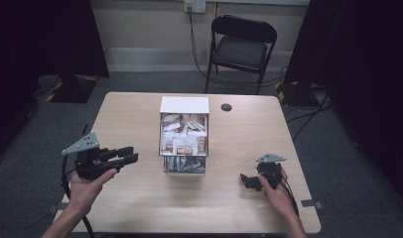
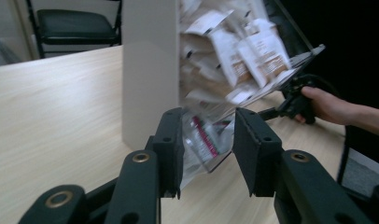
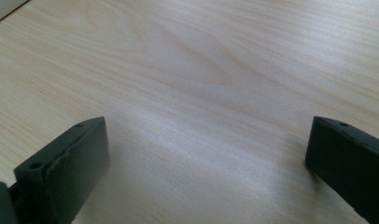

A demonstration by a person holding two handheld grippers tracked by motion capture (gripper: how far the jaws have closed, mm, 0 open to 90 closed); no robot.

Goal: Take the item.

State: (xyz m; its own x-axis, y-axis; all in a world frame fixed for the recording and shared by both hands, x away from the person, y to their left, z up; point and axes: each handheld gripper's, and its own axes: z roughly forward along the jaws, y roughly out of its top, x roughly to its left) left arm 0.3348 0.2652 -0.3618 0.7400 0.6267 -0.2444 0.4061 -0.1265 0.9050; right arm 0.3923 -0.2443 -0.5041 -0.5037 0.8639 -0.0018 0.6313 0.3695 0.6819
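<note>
A white-backed clear box (image 1: 184, 106) stands at the middle of the wooden table (image 1: 140, 198), packed with brown and white sachets (image 1: 183, 136). Left of it, a hand holds my left gripper (image 1: 130, 155) above the table, jaws pointing right at the box. In the left gripper view its jaws (image 2: 208, 140) stand open with nothing between them, and the box's white side wall (image 2: 150, 79) and the sachets (image 2: 243, 51) lie beyond. My right gripper (image 1: 246, 181) rests low at the front right. Its jaws (image 3: 208, 149) are spread wide over bare wood (image 3: 201, 70).
A black folding chair (image 1: 241, 47) stands behind the table. A small dark round cap (image 1: 226, 107) sits in the tabletop right of the box's back. The other hand with its gripper (image 2: 302, 98) shows past the box in the left gripper view.
</note>
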